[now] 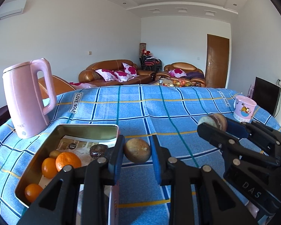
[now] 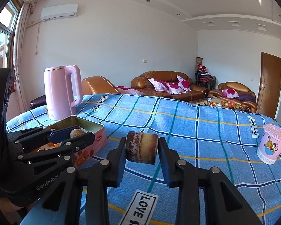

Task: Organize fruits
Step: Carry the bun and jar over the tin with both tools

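Observation:
My left gripper [image 1: 137,147] is shut on a round brownish-yellow fruit [image 1: 137,151], held just right of an open metal tin [image 1: 88,125]. Inside the tin lie three oranges [image 1: 68,160], a dark wrinkled fruit [image 1: 98,150] and a small yellowish one [image 1: 54,153]. My right gripper [image 2: 142,144] is shut on a mottled brown and yellow fruit [image 2: 142,149] above the blue checked cloth. In the left wrist view the right gripper [image 1: 213,122] shows at the right with its fruit [image 1: 215,121]. In the right wrist view the left gripper [image 2: 75,133] hangs by the tin [image 2: 90,121].
A pink kettle [image 1: 28,97] stands behind the tin at the table's far left. A pink cartoon cup [image 1: 244,107] sits near the right edge. The blue checked tablecloth [image 2: 196,131] covers the table. Brown sofas and a door lie beyond.

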{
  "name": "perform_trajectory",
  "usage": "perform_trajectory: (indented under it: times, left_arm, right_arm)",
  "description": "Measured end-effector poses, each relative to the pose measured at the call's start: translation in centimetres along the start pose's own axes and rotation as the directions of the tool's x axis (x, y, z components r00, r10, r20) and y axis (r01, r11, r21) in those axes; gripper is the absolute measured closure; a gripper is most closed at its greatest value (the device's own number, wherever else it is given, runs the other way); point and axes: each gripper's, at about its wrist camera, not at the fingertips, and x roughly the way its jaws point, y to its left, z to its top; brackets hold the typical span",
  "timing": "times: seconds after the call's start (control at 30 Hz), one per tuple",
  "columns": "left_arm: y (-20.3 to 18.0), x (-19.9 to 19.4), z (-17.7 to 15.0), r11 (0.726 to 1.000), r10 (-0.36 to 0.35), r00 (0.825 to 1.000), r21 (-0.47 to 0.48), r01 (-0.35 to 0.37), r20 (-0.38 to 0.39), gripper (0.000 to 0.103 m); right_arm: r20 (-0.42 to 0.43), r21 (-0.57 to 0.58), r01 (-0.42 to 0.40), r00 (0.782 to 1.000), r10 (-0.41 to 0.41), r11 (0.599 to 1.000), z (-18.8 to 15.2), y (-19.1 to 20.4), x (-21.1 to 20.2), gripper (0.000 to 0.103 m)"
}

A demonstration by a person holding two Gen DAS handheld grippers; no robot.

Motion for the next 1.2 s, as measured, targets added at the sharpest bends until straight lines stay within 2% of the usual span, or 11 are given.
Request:
perform_trajectory:
  times: [0.7, 1.2]
  left_arm:
    - [6.2, -2.9, 0.5, 0.991, 0.121, 0.992, -0.062, -0.12, 0.018, 0.074]
    - [9.8, -2.6, 0.0, 0.975, 0.201, 0.979, -0.094, -0.202, -0.025, 0.074]
  right_arm:
    - [0.008, -0.089, -0.108, 0.994, 0.11, 0.99, 2.5, 5.9, 0.7, 0.068]
    - [0.01, -0.13, -0.154, 0.988, 0.157, 0.979, 3.8, 8.5, 1.6, 0.068]
